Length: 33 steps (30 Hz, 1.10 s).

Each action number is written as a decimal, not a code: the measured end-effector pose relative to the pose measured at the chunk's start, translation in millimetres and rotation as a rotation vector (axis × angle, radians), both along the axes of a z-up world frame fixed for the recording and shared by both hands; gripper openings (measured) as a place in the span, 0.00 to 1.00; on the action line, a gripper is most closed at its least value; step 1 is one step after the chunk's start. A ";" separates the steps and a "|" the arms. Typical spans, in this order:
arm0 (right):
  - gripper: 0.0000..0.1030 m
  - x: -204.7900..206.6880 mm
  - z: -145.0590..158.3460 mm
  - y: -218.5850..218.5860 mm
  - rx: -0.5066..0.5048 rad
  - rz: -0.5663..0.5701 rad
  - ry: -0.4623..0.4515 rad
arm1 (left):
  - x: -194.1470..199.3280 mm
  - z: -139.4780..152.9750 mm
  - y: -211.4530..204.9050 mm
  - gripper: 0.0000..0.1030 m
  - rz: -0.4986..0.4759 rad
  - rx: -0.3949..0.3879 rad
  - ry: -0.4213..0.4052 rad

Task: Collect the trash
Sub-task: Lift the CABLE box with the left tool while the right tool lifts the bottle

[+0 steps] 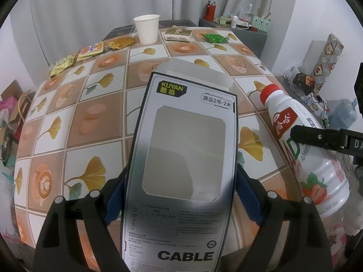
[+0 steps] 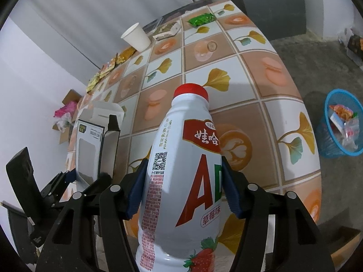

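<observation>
My left gripper [image 1: 181, 179] is shut on an empty grey cable box [image 1: 181, 149] with a cut-out window, held above the near edge of the table [image 1: 95, 122]. The box also shows in the right wrist view [image 2: 90, 145]. My right gripper [image 2: 182, 172] is shut on a white strawberry-drink bottle [image 2: 181, 181] with a red cap, held above the table's near edge. The bottle shows at the right of the left wrist view [image 1: 304, 149]. A blue mesh bin [image 2: 340, 124] holding wrappers stands on the floor to the right of the table.
At the table's far side stand a white paper cup [image 1: 147, 29], a small carton [image 1: 178, 34], a green wrapper [image 1: 214, 38] and several yellow and orange snack packets [image 1: 90, 52]. A grey cabinet [image 2: 267, 6] stands behind. Bags and boxes lie on the floor at left [image 1: 13, 113].
</observation>
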State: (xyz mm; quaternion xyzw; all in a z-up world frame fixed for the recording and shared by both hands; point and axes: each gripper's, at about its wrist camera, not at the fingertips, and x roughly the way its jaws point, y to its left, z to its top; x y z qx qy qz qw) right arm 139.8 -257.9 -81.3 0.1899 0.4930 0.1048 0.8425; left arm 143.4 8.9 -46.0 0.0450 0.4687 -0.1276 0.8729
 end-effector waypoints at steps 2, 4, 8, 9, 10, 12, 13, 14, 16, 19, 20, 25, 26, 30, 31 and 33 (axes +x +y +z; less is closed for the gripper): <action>0.55 -1.2 1.5 -0.8 0.003 -0.002 -0.005 | -0.9 1.2 -1.0 0.81 -0.002 0.000 -0.003; 0.55 -2.9 3.1 -1.6 0.005 -0.004 -0.011 | -2.0 2.3 -2.0 0.81 -0.003 0.001 -0.007; 0.55 -6.2 5.8 -3.5 0.013 -0.006 -0.018 | -2.8 5.1 -2.6 0.81 -0.005 -0.001 -0.012; 0.55 -7.4 6.4 -4.2 0.017 -0.009 -0.021 | -3.0 5.9 -2.7 0.81 -0.006 -0.002 -0.013; 0.55 -8.6 6.9 -4.8 0.022 -0.011 -0.022 | -3.7 7.2 -2.8 0.81 -0.009 -0.004 -0.016; 0.55 -10.3 7.6 -5.1 0.030 -0.015 -0.025 | -4.2 8.4 -2.1 0.81 -0.011 -0.008 -0.019; 0.55 -11.3 8.1 -5.1 0.034 -0.017 -0.027 | -4.5 9.5 -2.0 0.81 -0.014 -0.012 -0.020; 0.55 -13.4 8.9 -5.7 0.038 -0.022 -0.030 | -5.4 10.0 -2.2 0.81 -0.016 -0.014 -0.021; 0.55 -16.1 9.8 -6.7 0.043 -0.028 -0.035 | -6.0 12.0 -3.7 0.81 -0.026 -0.019 -0.026; 0.55 -21.2 10.4 -12.6 0.060 -0.050 -0.045 | -5.5 15.5 -7.7 0.81 -0.046 -0.030 -0.030; 0.55 -23.8 10.0 -16.9 0.073 -0.063 -0.049 | -5.1 16.8 -10.3 0.81 -0.055 -0.034 -0.030; 0.55 -37.4 13.9 -41.6 0.143 -0.124 -0.088 | 0.4 24.4 -33.2 0.81 -0.112 -0.021 -0.024; 0.55 -41.5 16.1 -48.4 0.154 -0.139 -0.101 | 1.6 26.6 -39.1 0.81 -0.123 -0.017 -0.025; 0.55 -54.6 23.1 -76.0 0.188 -0.192 -0.141 | 4.4 36.9 -65.0 0.81 -0.165 -0.022 -0.029; 0.55 -58.1 24.3 -83.5 0.193 -0.205 -0.150 | 4.8 39.2 -70.9 0.81 -0.176 -0.024 -0.031; 0.55 -65.0 24.8 -100.2 0.204 -0.236 -0.161 | 6.1 43.1 -87.2 0.81 -0.203 -0.032 -0.027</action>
